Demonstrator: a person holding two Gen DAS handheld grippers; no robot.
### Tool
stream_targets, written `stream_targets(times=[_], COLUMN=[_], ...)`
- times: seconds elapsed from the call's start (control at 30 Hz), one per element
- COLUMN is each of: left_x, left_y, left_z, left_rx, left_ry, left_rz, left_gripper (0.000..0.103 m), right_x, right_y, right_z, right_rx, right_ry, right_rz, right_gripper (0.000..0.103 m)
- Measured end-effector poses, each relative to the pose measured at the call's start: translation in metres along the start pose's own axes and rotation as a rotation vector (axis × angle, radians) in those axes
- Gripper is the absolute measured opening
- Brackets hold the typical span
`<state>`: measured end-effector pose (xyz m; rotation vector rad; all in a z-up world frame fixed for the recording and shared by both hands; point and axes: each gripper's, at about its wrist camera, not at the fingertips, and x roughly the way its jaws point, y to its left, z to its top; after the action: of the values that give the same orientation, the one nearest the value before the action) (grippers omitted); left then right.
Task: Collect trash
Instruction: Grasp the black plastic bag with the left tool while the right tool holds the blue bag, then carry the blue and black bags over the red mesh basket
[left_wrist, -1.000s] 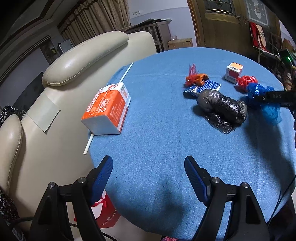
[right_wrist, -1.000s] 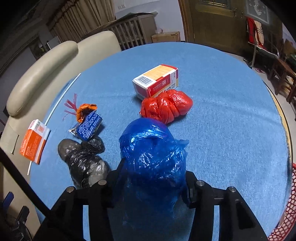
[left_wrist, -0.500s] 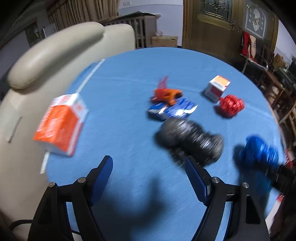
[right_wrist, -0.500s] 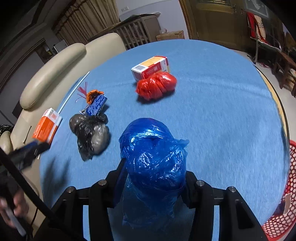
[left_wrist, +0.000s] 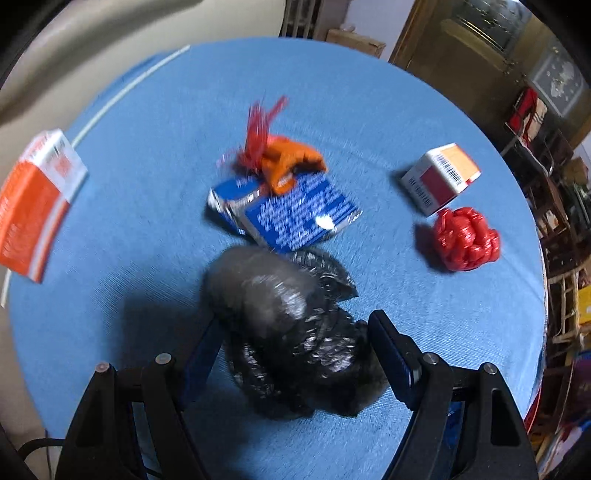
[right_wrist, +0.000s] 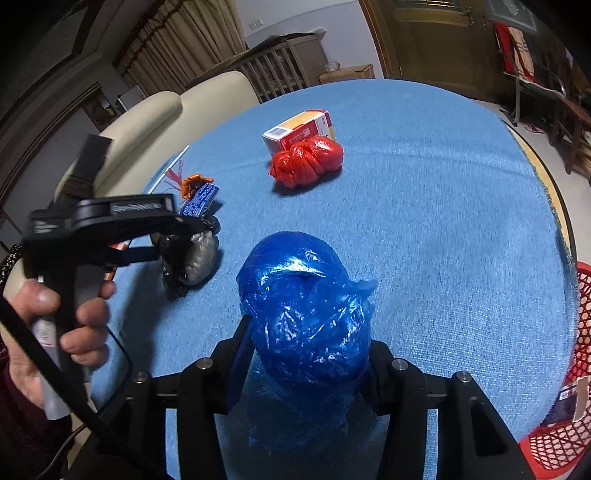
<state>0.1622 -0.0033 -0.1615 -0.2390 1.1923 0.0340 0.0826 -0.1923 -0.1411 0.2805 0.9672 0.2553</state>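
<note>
A: Where does each gripper stand?

B: The right gripper (right_wrist: 306, 354) is clenched on the blue bag (right_wrist: 304, 306), which bulges up between its fingers above the blue surface (right_wrist: 443, 221). The left gripper (left_wrist: 295, 347) is spread wide, straddling the black bag (left_wrist: 284, 317). Its pads sit on either side, not visibly pressing yet.

A: And the rest of the trash?

B: From the left wrist view, the blue wrapper (left_wrist: 291, 218) lies at twelve o'clock from the black bag, just touching it, with the orange scrap (left_wrist: 288, 162) on its far edge. The red bag (left_wrist: 465, 240) sits at two o'clock beside the small box (left_wrist: 439, 177). The orange carton (left_wrist: 33, 206) is out at ten o'clock, near the surface's edge. A red basket (right_wrist: 569, 424) shows at the right wrist view's four o'clock, off the surface.

A: How will the black bag handle?

B: Likely light and soft, thin crinkly plastic that squashes and may slip. I'd close across its fat middle rather than the loose tail, so it bunches instead of sliding out.

A: Any risk?

B: Pinching only a fold could let it drop on the lift.
</note>
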Motion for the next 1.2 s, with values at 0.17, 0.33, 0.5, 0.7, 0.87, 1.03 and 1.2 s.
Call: stream_targets(times=[0.17, 0.33, 0.5, 0.7, 0.87, 1.03, 1.2], left_x=[0.000, -0.017, -0.055, -0.105, -0.143, -0.176, -0.194], left_y=[0.007, 0.007, -0.002, -0.026, -0.044, -0.059, -0.075], left_z=[-0.009, -0.020, -0.039, -0.071, -0.095, -0.113, -0.128], left_rx=[-0.031, -0.015, 0.077, 0.227, 0.339, 0.397, 0.444], left_ry=[-0.024, -0.067, -0.150, -0.259, -0.350, -0.415, -0.468], left_rz=[-0.050, -0.067, -0.053, -0.036, -0.022, -0.023, -0.023], left_gripper=[0.053, 0.044, 0.044, 0.044, 0.044, 0.044, 0.044], right_x=[-0.005, -0.011, -0.025, -0.055, -0.085, -0.116, -0.146], right_y=[-0.005, -0.008, -0.005, -0.001, -0.005, -0.010, -0.021], right_z=[-0.004, -0.008, -0.011, -0.016, -0.024, -0.034, -0.044], right_rx=[0.000, 0.018, 0.018, 0.001, -0.002, 0.007, 0.028], right_ry=[-0.008, -0.022, -0.055, -0.129, -0.188, -0.236, -0.281], right_rz=[0.004, 0.005, 0.005, 0.002, -0.020, -0.041, -0.062], right_gripper=[0.053, 0.053, 0.053, 0.053, 0.053, 0.053, 0.053])
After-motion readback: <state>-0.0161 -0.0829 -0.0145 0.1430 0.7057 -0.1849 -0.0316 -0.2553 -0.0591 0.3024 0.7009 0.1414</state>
